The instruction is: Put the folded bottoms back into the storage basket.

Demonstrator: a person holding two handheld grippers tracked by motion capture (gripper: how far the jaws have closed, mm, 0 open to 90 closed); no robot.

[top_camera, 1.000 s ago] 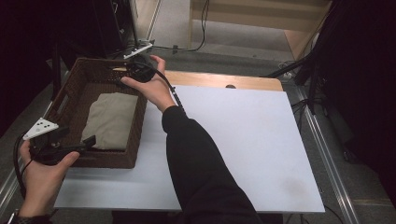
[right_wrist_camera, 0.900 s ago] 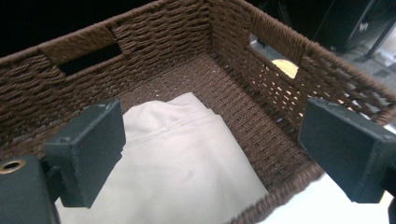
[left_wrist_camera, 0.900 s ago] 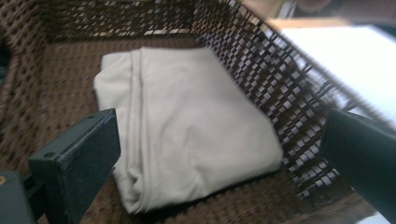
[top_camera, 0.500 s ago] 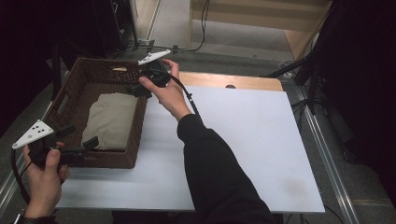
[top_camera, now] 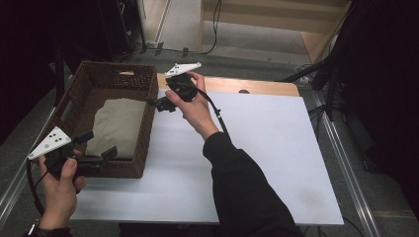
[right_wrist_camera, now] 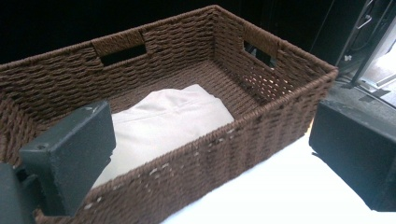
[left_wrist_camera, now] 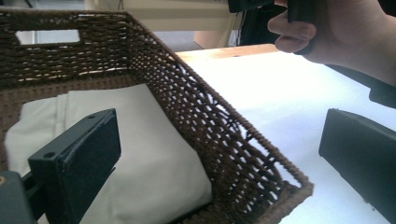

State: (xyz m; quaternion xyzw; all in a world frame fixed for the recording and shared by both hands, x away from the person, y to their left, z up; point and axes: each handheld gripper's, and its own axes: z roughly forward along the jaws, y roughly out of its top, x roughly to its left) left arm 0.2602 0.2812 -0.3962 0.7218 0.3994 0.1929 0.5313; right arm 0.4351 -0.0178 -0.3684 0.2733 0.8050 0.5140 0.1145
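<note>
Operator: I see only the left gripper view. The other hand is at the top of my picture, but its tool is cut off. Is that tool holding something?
Observer: No. The right tool has just been opening its jaws. They stand wide with nothing between them and point at the basket from beside it.
Operator: Does the basket have more than the one handle hole I see?
Observer: Yes. The right gripper view shows a second handle hole, in the wall opposite the right tool.
Operator: Where on the table is the basket?
Observer: It is at the left end of the white sheet.
</note>
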